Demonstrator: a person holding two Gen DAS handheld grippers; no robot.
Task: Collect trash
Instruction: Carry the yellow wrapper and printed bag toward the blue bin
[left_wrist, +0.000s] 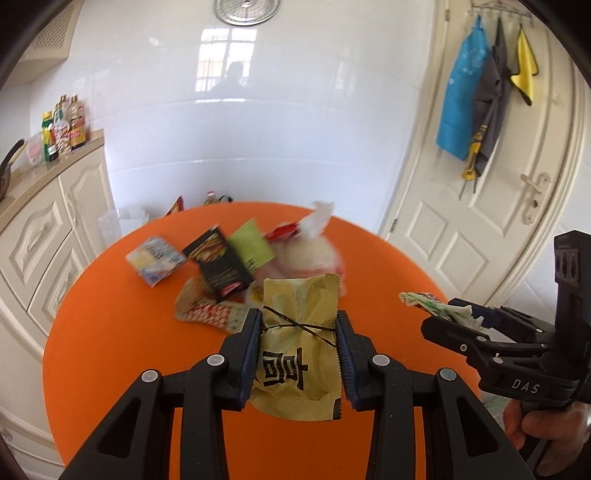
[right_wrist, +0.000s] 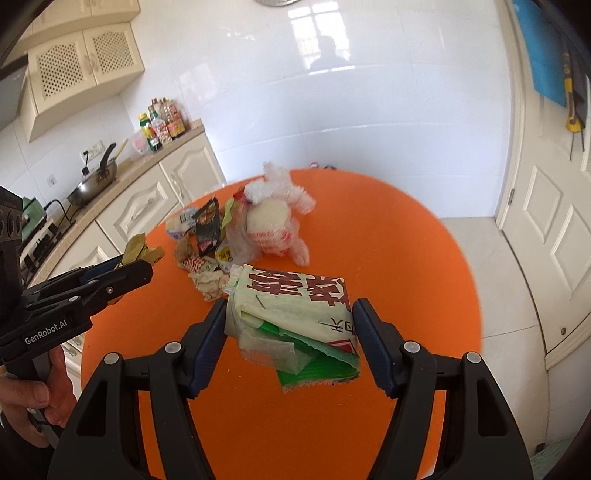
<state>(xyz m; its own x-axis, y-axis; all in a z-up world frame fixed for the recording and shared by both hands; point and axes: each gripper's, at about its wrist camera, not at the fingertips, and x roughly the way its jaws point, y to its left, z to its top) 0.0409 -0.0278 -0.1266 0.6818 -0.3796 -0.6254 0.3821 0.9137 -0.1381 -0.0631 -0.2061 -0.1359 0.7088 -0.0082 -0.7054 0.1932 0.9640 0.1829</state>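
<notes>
between the fingers of my left gripper (left_wrist: 299, 332) sits a yellowish crumpled paper wrapper with black characters (left_wrist: 301, 354), clamped on both sides above the round orange table (left_wrist: 110, 332). my right gripper (right_wrist: 290, 319) grips a pale green and red folded packet (right_wrist: 295, 314). so two pieces are picked, i judge. still left is a heap of wrappers (right_wrist: 207, 236) beside a white foam-net bundle (right_wrist: 275, 221), near the far edge; nothing blocks them.
</notes>
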